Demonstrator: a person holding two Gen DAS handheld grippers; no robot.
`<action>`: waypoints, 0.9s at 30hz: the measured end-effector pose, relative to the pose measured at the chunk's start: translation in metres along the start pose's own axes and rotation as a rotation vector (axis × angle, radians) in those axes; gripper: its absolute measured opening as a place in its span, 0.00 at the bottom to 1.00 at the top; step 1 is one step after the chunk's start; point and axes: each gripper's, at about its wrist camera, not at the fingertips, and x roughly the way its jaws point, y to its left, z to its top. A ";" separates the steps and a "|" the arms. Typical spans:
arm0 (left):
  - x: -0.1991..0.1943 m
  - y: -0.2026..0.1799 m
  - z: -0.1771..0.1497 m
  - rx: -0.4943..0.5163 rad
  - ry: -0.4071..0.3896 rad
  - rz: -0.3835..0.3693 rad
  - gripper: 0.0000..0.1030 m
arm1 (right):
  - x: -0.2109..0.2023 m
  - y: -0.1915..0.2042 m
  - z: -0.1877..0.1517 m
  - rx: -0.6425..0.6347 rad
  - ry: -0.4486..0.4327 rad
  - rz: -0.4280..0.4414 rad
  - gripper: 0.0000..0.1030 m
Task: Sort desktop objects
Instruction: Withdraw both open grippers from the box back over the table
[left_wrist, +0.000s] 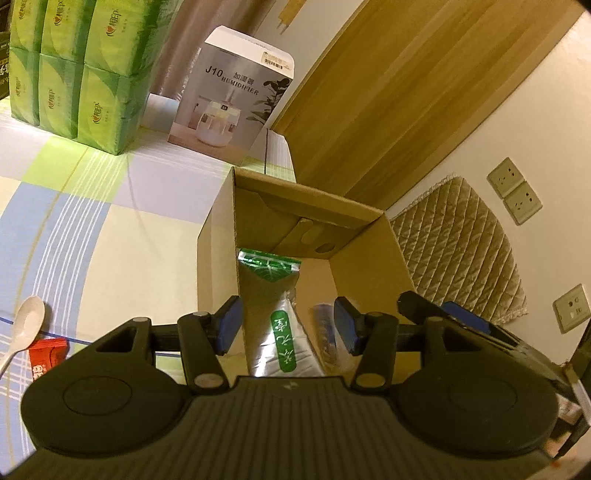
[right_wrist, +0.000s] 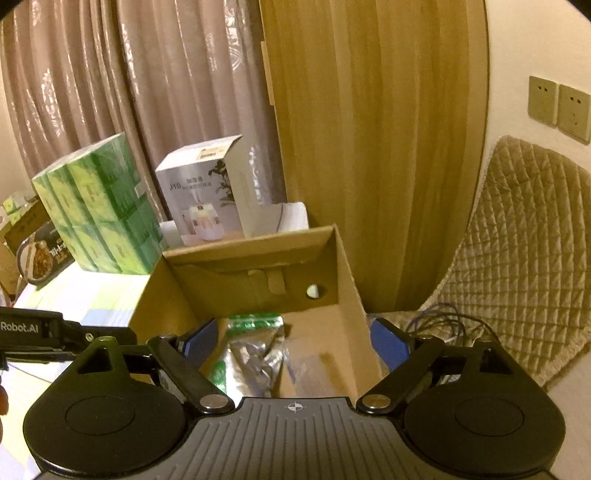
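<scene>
Right wrist view blurs the pouch (right_wrist: 255, 354) inside the box (right_wrist: 347, 273).

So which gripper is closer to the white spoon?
Left. The left gripper hangs open over the cardboard box, with the white spoon on the tablecloth just beside it. The right gripper is farther, across the box.

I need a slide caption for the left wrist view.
Open left tool above a cardboard box holding a silver-green pouch; spoon lies on the table.
</scene>
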 end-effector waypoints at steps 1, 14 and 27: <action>0.000 0.000 -0.001 0.004 0.002 0.000 0.47 | -0.002 0.000 -0.002 0.001 0.004 -0.002 0.86; -0.031 0.007 -0.016 0.042 -0.008 0.018 0.56 | -0.046 0.036 -0.024 -0.020 0.029 0.038 0.97; -0.094 0.025 -0.043 0.168 -0.030 0.088 0.62 | -0.090 0.088 -0.039 -0.087 0.044 0.069 0.98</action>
